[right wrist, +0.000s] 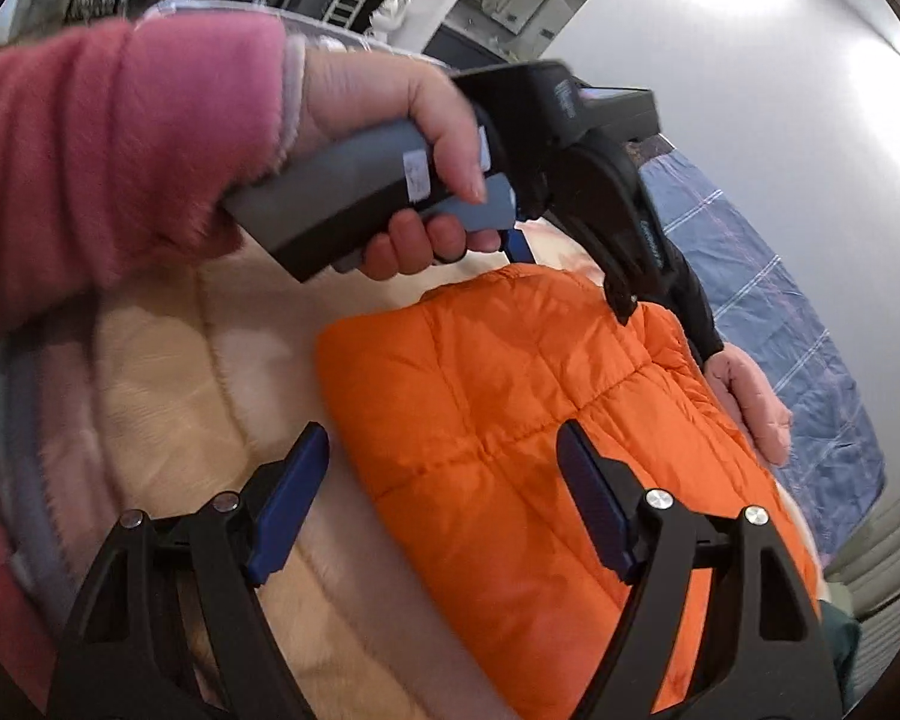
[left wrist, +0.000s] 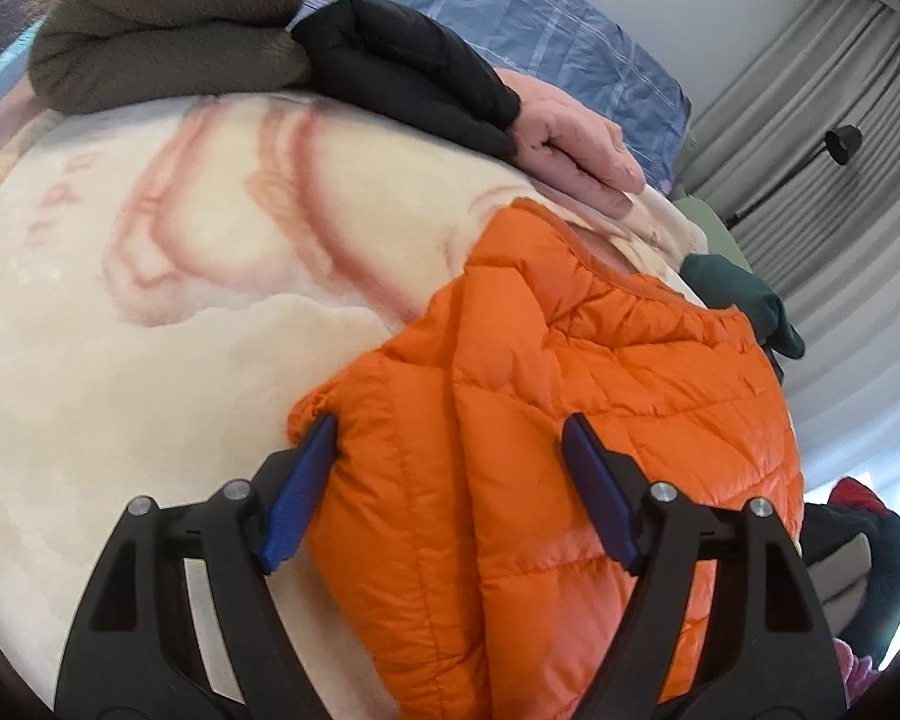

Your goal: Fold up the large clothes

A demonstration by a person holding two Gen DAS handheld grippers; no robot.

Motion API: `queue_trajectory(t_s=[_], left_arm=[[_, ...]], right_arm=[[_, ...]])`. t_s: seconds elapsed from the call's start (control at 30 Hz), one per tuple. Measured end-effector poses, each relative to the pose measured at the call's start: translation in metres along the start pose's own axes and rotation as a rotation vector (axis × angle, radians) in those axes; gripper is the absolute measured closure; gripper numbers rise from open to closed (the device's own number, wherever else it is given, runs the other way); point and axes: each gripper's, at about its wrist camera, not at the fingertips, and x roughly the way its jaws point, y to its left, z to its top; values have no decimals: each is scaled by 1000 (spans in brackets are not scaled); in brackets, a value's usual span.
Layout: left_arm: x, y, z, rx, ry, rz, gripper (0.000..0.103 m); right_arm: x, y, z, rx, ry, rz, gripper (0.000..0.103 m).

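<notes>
An orange puffer jacket [left wrist: 570, 420] lies partly folded on a cream blanket [left wrist: 150, 330]. It also shows in the right wrist view [right wrist: 510, 420]. My left gripper [left wrist: 450, 450] is open, its blue pads on either side of a puffy folded edge of the jacket. In the right wrist view the left gripper [right wrist: 570, 276] is held by a hand above the jacket's far end. My right gripper [right wrist: 438, 456] is open and hovers over the jacket's near corner, holding nothing.
Folded clothes lie at the blanket's far edge: a brown fleece [left wrist: 168, 36], a black jacket [left wrist: 402, 66] and a pink garment [left wrist: 576, 138]. A dark green garment [left wrist: 744, 300] lies at the right. A blue checked sheet [right wrist: 768, 300] lies beyond, and grey curtains [left wrist: 840, 150] hang behind.
</notes>
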Motion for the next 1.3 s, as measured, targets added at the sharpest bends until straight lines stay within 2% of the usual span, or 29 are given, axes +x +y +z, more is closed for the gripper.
queue_trajectory(t_s=[0.17, 0.2, 0.27, 0.33, 0.43, 0.57, 0.63, 0.7, 0.83, 0.9, 0.97, 1.03, 1.07, 1.1, 1.13, 1.17, 1.2, 1.23, 1.3], left_arm=[[4, 6, -2, -29, 41, -64, 27], [4, 6, -2, -27, 44, -67, 27], [7, 6, -1, -27, 55, -73, 27], [11, 7, 0, -34, 66, -78, 27], [7, 11, 3, -53, 66, -70, 32], [-11, 22, 4, -99, 35, -64, 31], [-20, 30, 2, -125, 28, -44, 21], [-23, 36, -3, -147, 35, -40, 19], [-20, 39, -13, -173, 59, -117, 14], [-10, 36, -15, -194, 78, -186, 12], [0, 27, -12, -174, 100, -196, 12], [8, 20, -8, -146, 105, -161, 12], [10, 19, -4, -141, 101, -154, 15], [11, 19, -2, -143, 96, -156, 31], [11, 21, 1, -153, 96, -175, 51], [11, 23, 4, -182, 98, -207, 59], [9, 24, 5, -205, 93, -218, 70], [6, 20, 7, -204, 84, -218, 77], [-6, -1, 13, -125, 42, -181, 81]], right_arm=[[12, 8, 10, -5, 16, -35, 26], [15, 7, 10, 1, 15, -34, 29], [21, 3, 11, 22, 17, -20, 42], [27, 5, 14, 34, 27, -27, 64], [24, 3, 14, 65, 16, -46, 80], [19, -8, 9, 132, 6, -14, 82], [18, -7, 7, 130, 0, -15, 82], [17, -6, 6, 128, -6, -17, 82], [18, -8, 6, 136, -8, -7, 82], [22, -10, 5, 132, -7, -8, 81], [22, -8, 5, 122, -7, -5, 72], [23, -3, 5, 100, -3, -14, 65], [25, -2, 5, 86, 5, -24, 65], [26, 0, 6, 80, 10, -31, 65], [29, 0, 5, 80, 15, -37, 66], [30, -3, 6, 97, 16, -34, 71], [29, -9, 6, 125, 7, -21, 82], [24, -16, 6, 167, -10, -2, 86], [10, -43, 7, 299, -58, 51, 89]])
